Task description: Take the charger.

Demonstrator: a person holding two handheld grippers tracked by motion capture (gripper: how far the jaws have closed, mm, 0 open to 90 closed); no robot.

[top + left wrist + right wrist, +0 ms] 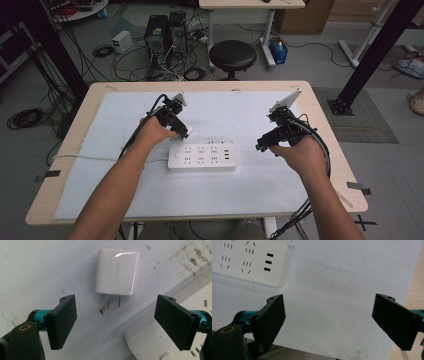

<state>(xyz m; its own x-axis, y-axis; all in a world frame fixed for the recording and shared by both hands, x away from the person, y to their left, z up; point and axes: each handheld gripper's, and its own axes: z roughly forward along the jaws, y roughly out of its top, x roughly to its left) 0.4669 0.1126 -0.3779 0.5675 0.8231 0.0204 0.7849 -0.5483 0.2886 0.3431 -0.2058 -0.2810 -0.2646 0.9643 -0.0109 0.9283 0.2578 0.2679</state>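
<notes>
Both tools gape empty; the left tool (115, 320) hovers over the charger (117, 272), seemingly unplugged beside the power strip (202, 157).

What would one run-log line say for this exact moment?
left tool: open, over USB charger lying flat | right tool: open, holding nothing, right of power strip | charger: unplugged

Charger (117, 272): white plastic, glossy, metal prongs. Power strip (202, 157): white plastic, smooth. Mat (240, 112): white, matt, stained in spots. Table (330, 135): light wood-look edge. Left gripper (116, 322) jaws: black, matt plastic.
</notes>
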